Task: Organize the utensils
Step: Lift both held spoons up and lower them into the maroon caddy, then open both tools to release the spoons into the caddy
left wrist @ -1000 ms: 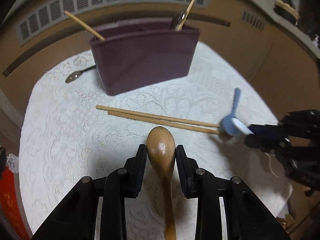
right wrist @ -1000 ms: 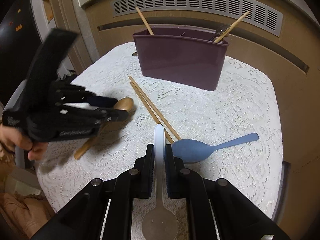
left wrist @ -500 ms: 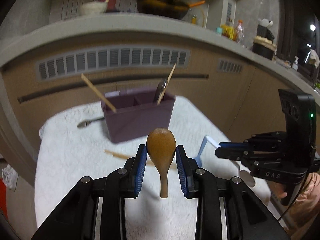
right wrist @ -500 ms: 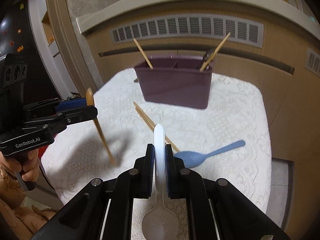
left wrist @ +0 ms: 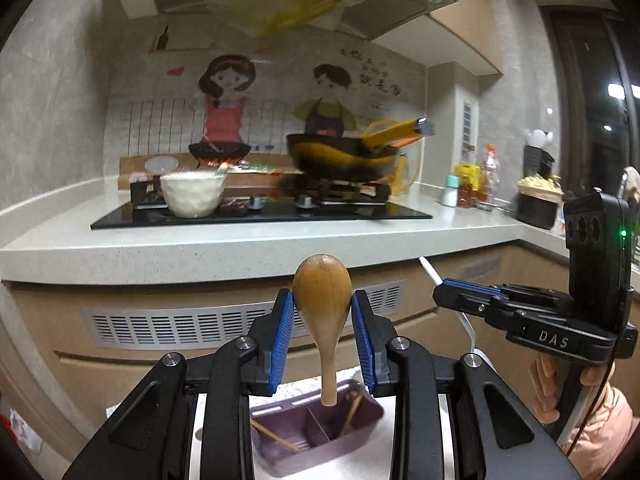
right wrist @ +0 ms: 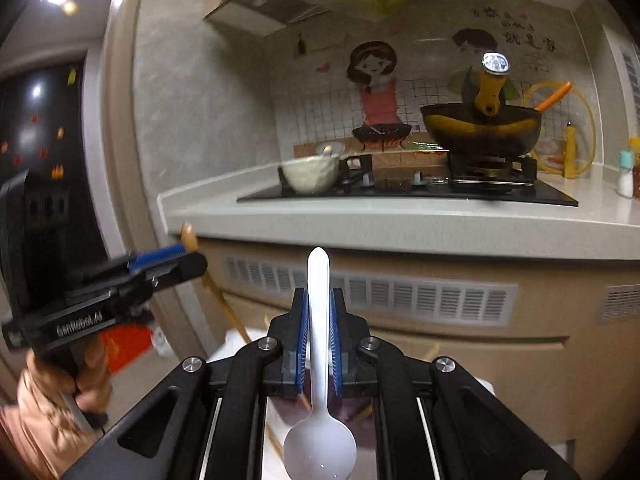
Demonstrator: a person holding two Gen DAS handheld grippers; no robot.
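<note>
Gripping a wooden spoon (left wrist: 322, 300) by its bowl, the left gripper (left wrist: 322, 316) is dangling the handle above the purple caddy (left wrist: 316, 436) on the lace-covered tabletop. The right gripper (right wrist: 319, 340) is pinching a white plastic spoon (right wrist: 319, 360), bowl end hanging nearest the camera. Risk: a smooth rounded bowl could be slipping between the pads, missing its compartment. Readable lettering: "DAS" and "GenRobot.AI" on the gripper bodies.
</note>
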